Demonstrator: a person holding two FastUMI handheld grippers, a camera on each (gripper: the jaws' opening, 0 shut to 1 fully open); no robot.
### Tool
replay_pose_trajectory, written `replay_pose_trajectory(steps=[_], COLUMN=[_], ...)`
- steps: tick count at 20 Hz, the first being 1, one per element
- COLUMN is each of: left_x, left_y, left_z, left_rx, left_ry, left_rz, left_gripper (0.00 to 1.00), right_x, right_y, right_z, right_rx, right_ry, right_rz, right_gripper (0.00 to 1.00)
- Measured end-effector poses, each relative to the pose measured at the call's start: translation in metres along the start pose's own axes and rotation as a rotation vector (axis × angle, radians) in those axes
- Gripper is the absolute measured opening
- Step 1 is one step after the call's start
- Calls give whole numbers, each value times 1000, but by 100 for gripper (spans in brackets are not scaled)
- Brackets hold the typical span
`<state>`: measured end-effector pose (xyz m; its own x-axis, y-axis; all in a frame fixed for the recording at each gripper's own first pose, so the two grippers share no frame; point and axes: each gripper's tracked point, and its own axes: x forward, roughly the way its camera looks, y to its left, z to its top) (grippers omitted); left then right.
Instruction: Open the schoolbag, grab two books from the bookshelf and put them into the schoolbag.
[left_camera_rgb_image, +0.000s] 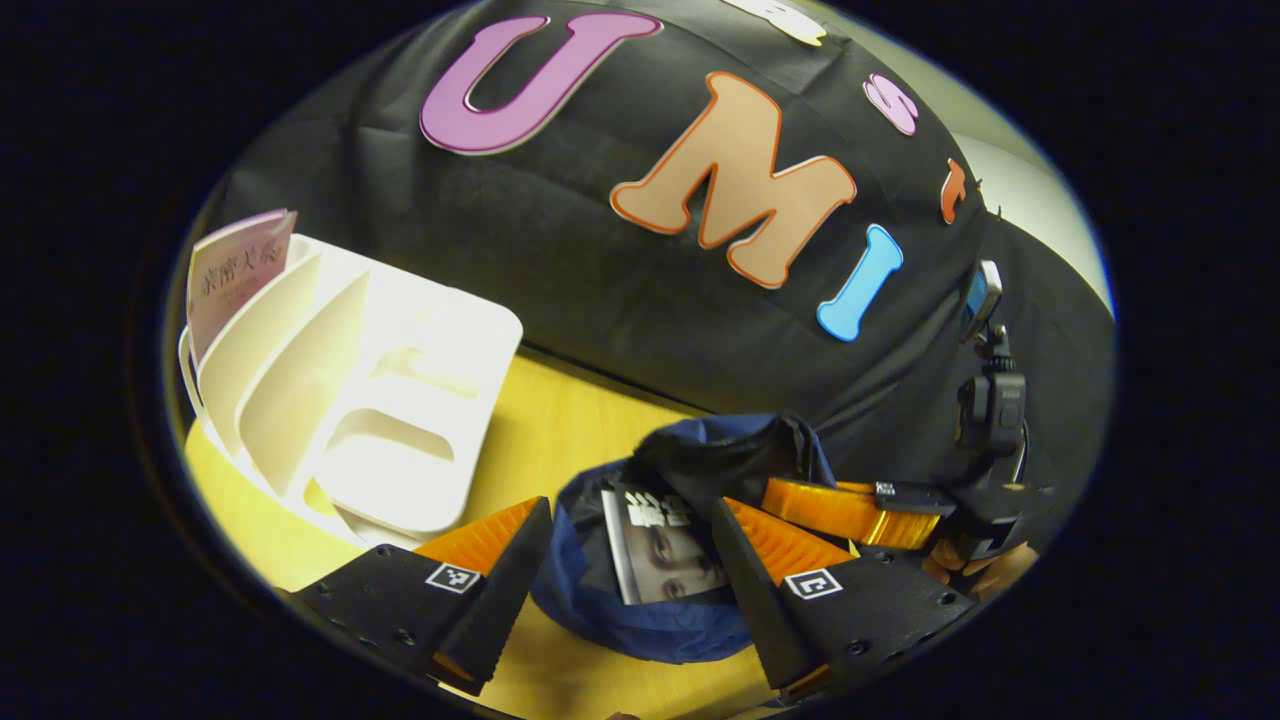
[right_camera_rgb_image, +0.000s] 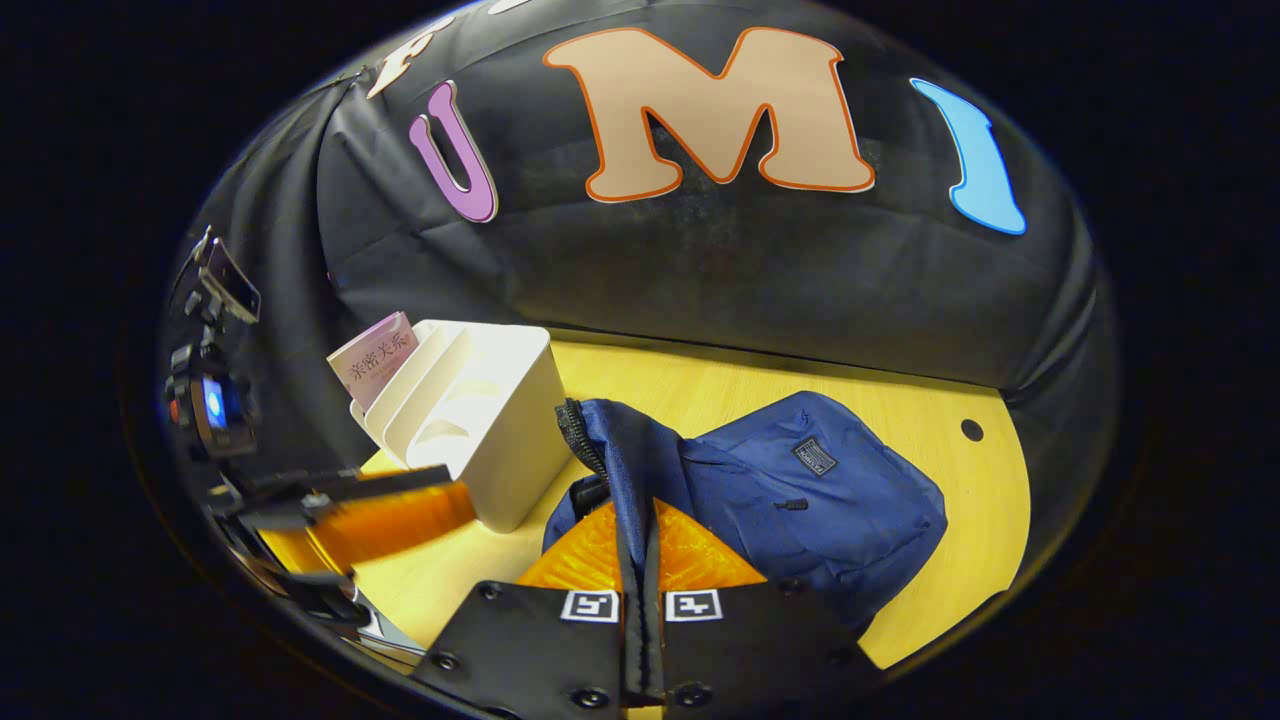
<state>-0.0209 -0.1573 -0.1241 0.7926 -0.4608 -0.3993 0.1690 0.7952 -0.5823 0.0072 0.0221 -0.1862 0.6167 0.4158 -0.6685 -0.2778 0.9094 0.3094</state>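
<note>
The blue schoolbag (left_camera_rgb_image: 640, 630) (right_camera_rgb_image: 830, 500) lies on the yellow table (right_camera_rgb_image: 760, 385), its mouth held up. My right gripper (right_camera_rgb_image: 640, 515) is shut on the bag's zipper edge, and it appears in the left gripper view (left_camera_rgb_image: 850, 510) at the bag's rim. A book with a face on its cover (left_camera_rgb_image: 665, 550) stands inside the bag's opening. My left gripper (left_camera_rgb_image: 630, 505) hangs open just above that book, fingers wide on either side and not touching it. A pink book (left_camera_rgb_image: 240, 275) (right_camera_rgb_image: 375, 365) stands in the far slot of the white bookshelf (left_camera_rgb_image: 400, 400) (right_camera_rgb_image: 490, 420).
The bookshelf stands left of the bag, close to the wall cloth; its nearer slots hold nothing. A hand (left_camera_rgb_image: 990, 570) holds the right gripper. The left gripper (right_camera_rgb_image: 390, 515) shows in front of the shelf. A small hole (right_camera_rgb_image: 972, 430) marks the table's right side.
</note>
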Motion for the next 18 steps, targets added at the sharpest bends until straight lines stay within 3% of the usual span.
replay_pose_trajectory(steps=[18], left_x=[-93], left_y=[259], left_z=[180], left_rx=[218], left_ry=[-190], left_rz=[455], left_gripper=[93], right_x=[4], right_y=[12], right_z=[-19], right_rx=[-24], right_ry=[17], right_rz=[-164], right_gripper=[3])
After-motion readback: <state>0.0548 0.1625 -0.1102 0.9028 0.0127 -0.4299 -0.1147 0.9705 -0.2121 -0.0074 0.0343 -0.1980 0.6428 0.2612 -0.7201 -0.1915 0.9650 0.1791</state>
